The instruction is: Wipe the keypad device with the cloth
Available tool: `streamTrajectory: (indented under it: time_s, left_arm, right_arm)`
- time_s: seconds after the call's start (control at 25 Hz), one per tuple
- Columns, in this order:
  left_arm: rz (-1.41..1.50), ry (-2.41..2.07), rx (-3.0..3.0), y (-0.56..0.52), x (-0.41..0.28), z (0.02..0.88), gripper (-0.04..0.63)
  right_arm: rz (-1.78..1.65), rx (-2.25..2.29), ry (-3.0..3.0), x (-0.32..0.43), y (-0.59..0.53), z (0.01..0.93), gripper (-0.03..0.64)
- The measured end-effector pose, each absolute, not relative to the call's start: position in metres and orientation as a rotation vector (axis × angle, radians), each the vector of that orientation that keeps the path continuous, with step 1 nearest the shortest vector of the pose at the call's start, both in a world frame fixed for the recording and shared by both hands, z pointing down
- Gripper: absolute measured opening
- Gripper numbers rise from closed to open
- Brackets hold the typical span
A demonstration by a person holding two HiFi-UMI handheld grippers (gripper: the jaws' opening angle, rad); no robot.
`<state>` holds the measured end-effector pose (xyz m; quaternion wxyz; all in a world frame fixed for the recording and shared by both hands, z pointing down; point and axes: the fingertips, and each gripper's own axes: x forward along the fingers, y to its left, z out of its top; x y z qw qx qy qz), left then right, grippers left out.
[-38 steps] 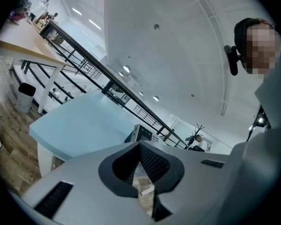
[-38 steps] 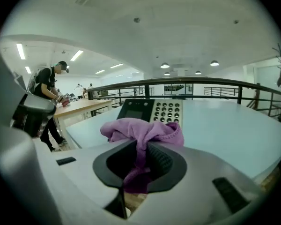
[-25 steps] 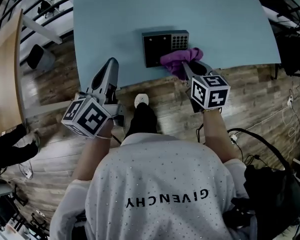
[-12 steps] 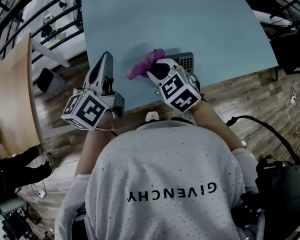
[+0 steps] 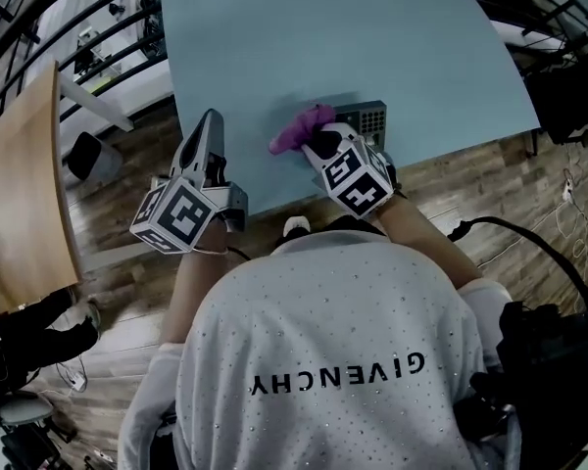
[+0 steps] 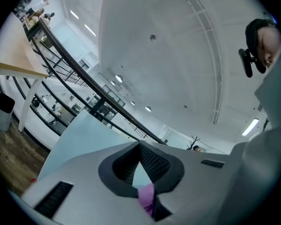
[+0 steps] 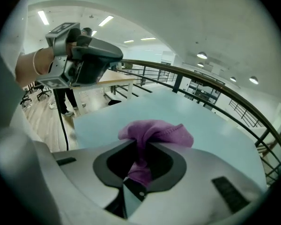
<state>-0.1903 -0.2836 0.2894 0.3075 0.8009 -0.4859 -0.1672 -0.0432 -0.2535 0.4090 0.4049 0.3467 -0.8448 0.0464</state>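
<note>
The keypad device [image 5: 371,120] lies near the front edge of the light blue table [image 5: 274,37]. Only its grey button grid shows; the rest is hidden under the cloth and my right gripper. My right gripper [image 5: 317,140] is shut on the purple cloth [image 5: 302,129], which bunches out leftward over the device's dark part. In the right gripper view the cloth [image 7: 155,131] stands pinched between the jaws of the right gripper [image 7: 143,146]. My left gripper [image 5: 211,120] hovers at the table's front left, apart from the device. Its jaws are shut on nothing in the left gripper view [image 6: 139,146].
A wooden desk [image 5: 20,184] stands to the left, beyond a strip of plank floor. A black bag [image 5: 559,360] and a cable [image 5: 490,228] lie on the floor at the right. Railings [image 7: 210,81] run behind the table.
My right gripper has swept the cloth leftward across the device, from its right end to over its dark left part. The head camera has shifted. The left gripper stayed beside the table edge.
</note>
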Motion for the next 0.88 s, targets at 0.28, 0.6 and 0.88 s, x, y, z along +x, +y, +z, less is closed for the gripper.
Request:
streamTrajectory:
  time_s: [0.28,0.6,0.88]
  left_arm:
    - [-0.429,-1.326,2.085,-0.230,-0.206,0.295,0.001]
    - [-0.342,-1.280,2.069,-0.177,-0.191,0.322,0.002]
    - [-0.318,-1.232,2.077,-0.168,-0.183,0.334,0.002]
  right_arm:
    - [0.236,0.894,-2.126,-0.032,-0.214,0.443,0.066]
    - [0.456,0.997,-2.113,-0.003,-0.182,0.475,0.067]
    - [0.448,1.052,-2.225,-0.013,-0.186,0.445,0.066]
